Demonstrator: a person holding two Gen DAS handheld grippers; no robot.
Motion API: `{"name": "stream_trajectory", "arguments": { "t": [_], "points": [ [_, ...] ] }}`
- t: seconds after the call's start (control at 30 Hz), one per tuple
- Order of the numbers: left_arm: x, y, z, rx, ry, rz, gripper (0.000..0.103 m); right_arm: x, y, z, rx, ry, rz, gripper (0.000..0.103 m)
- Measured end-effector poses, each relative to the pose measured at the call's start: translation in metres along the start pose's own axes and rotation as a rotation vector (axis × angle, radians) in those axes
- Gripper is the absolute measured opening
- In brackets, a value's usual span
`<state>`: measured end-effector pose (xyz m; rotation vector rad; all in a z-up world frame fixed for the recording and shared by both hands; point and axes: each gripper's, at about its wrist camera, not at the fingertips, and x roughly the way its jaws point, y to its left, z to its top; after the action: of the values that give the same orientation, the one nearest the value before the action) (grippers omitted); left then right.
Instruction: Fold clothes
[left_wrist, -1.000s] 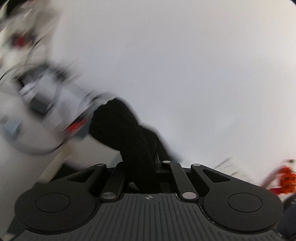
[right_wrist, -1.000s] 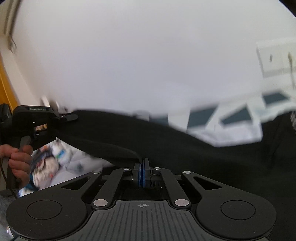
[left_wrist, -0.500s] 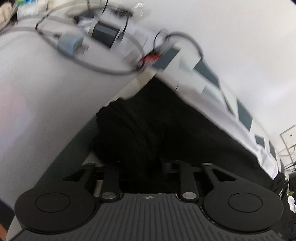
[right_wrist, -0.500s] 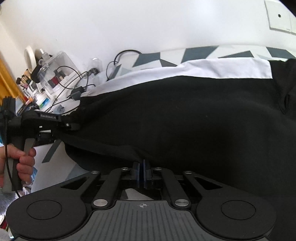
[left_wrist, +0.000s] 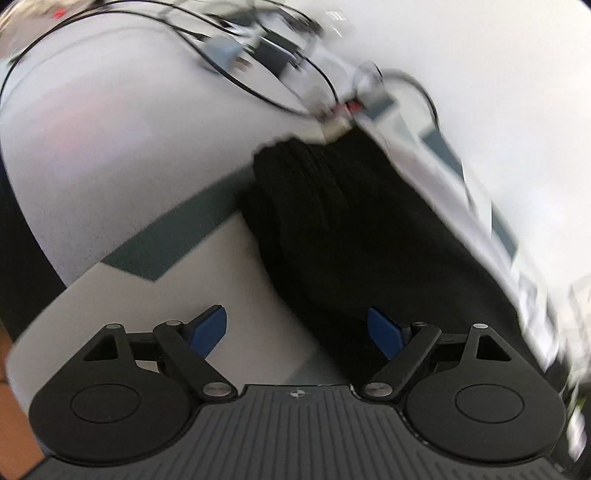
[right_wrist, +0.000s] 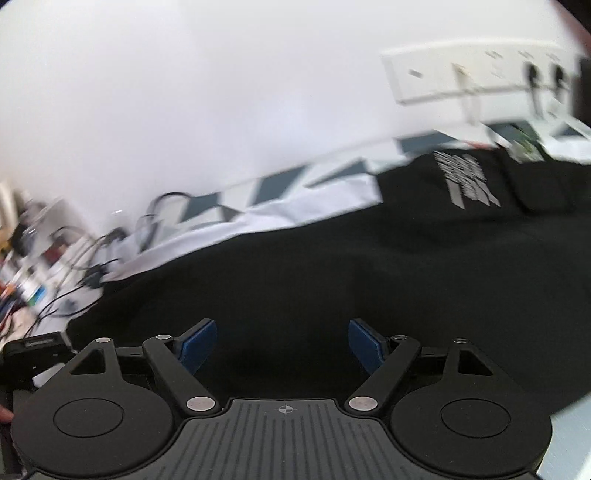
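Observation:
A black garment (right_wrist: 332, 266) lies spread across the white and grey patterned table (right_wrist: 258, 214), with a pale printed logo (right_wrist: 465, 177) at its far right. In the left wrist view its bunched end (left_wrist: 332, 221) rests on the table (left_wrist: 147, 206). My left gripper (left_wrist: 297, 330) hangs just above that end, jaws opening, blue pads (left_wrist: 208, 328) clear of the cloth. My right gripper (right_wrist: 282, 345) hovers over the garment's near part, jaws opening, pads (right_wrist: 364, 345) apart with only flat cloth beneath. The left gripper's body (right_wrist: 37, 345) shows at the right view's left edge.
Black cables (left_wrist: 258, 85) and small devices (left_wrist: 229, 55) crowd the table's far left end. Cables and clutter (right_wrist: 74, 258) also sit left in the right wrist view. A white wall panel with sockets (right_wrist: 480, 74) hangs at the upper right.
Both grippers were shut on the black garment and have let it go, their jaws now wide apart. The garment has come down from hanging to lying on the table; both views tilted downward.

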<state>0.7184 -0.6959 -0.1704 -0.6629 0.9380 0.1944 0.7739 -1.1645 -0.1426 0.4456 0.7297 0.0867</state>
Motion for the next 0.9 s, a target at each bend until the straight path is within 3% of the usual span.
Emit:
{"name": "stream_trajectory", "arguments": {
  "t": [0.2, 0.3, 0.4, 0.53, 0.63, 0.8, 0.9],
  "points": [
    [0.014, -0.009, 0.011, -0.001, -0.065, -0.025, 0.087, -0.009, -0.026, -0.007, 0.065, -0.032, -0.128, 0.076],
    [0.019, -0.006, 0.014, -0.023, -0.08, -0.043, 0.012, -0.015, -0.035, -0.012, 0.056, -0.046, -0.193, 0.076],
    [0.02, -0.005, 0.021, -0.079, -0.097, -0.082, 0.01, -0.021, -0.037, -0.021, 0.025, -0.041, -0.234, 0.075],
    [0.008, -0.018, 0.029, -0.03, -0.202, -0.104, 0.009, -0.019, -0.035, -0.031, -0.008, -0.016, -0.263, 0.076],
    [0.007, -0.02, 0.033, -0.027, -0.227, -0.089, 0.009, -0.002, -0.036, -0.039, -0.021, 0.056, -0.335, 0.077],
    [0.008, -0.01, 0.029, -0.089, -0.227, -0.043, 0.009, -0.001, -0.028, -0.043, -0.027, 0.042, -0.344, 0.08],
    [0.004, -0.004, 0.029, -0.11, -0.24, -0.019, 0.009, -0.02, -0.031, -0.037, 0.072, -0.063, -0.333, 0.08]
  ]
}}
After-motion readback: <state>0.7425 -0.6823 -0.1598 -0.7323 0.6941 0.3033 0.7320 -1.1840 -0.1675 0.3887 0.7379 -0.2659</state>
